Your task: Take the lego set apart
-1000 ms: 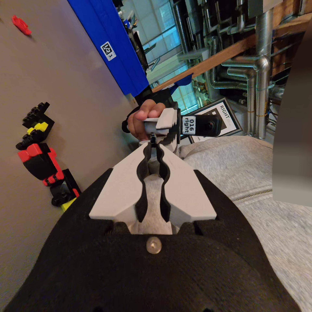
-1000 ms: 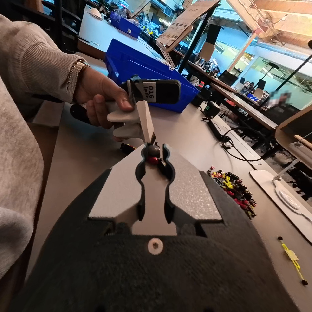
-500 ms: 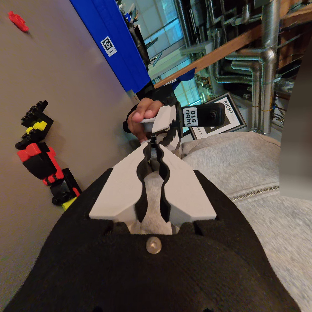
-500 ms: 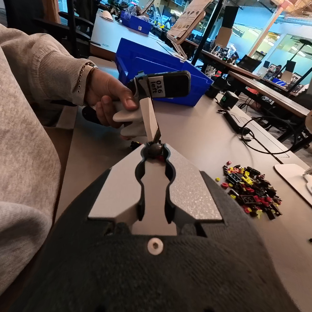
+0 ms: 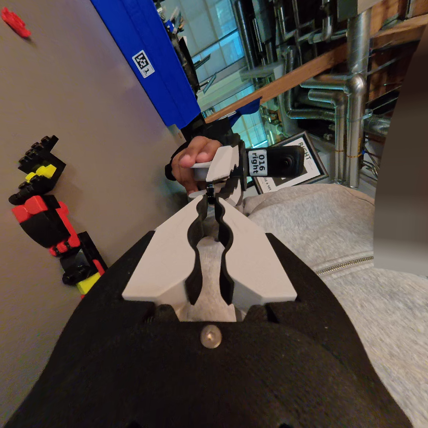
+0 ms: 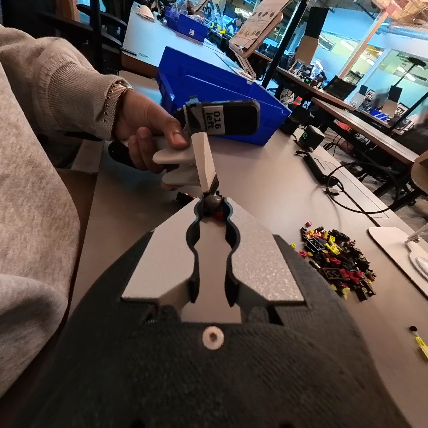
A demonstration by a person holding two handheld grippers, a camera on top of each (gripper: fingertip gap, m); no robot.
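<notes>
Grey table carries all. Blue bin at far side. Loose pile of black, red, yellow lego pieces right of centre. Partly built lego model (black, red, yellow) lies in left wrist view; single red piece well apart. White pad at right edge; black cable beyond pile.
</notes>
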